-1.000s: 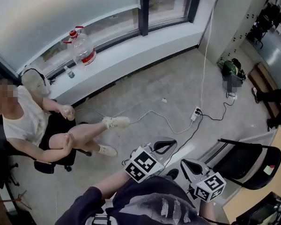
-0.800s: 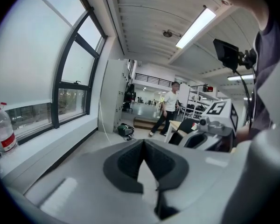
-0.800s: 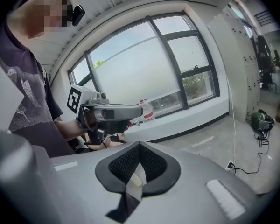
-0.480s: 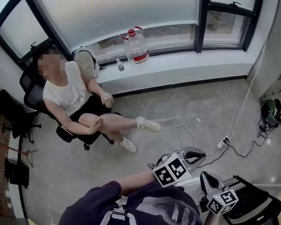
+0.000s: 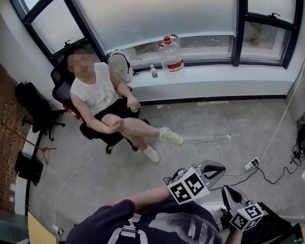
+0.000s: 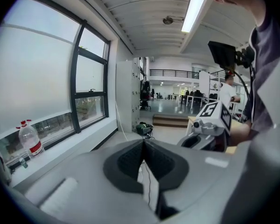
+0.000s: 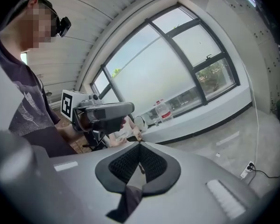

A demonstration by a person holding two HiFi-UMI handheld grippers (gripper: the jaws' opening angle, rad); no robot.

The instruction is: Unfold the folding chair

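Note:
Only a dark corner of the black folding chair (image 5: 278,226) shows, at the bottom right edge of the head view, partly behind my right gripper (image 5: 229,192). That gripper is shut and empty, its pads meeting tip to tip (image 7: 139,146). My left gripper (image 5: 216,166) hovers just to its left, a little higher, also shut with nothing in it (image 6: 143,141). Neither touches the chair. Each gripper view catches the other gripper close by: the right gripper (image 6: 210,125) and the left gripper (image 7: 102,113).
A person sits in a black office chair (image 5: 66,93) at the left, legs stretched across the floor. A water bottle (image 5: 172,55) and a bag (image 5: 121,65) stand on the window sill (image 5: 218,80). A power strip (image 5: 251,162) with white and black cables lies on the floor.
The head view has swung left: the seated person and window moved toward the middle, and the folding chair slid to the bottom right edge. Both grippers travelled along, still shut.

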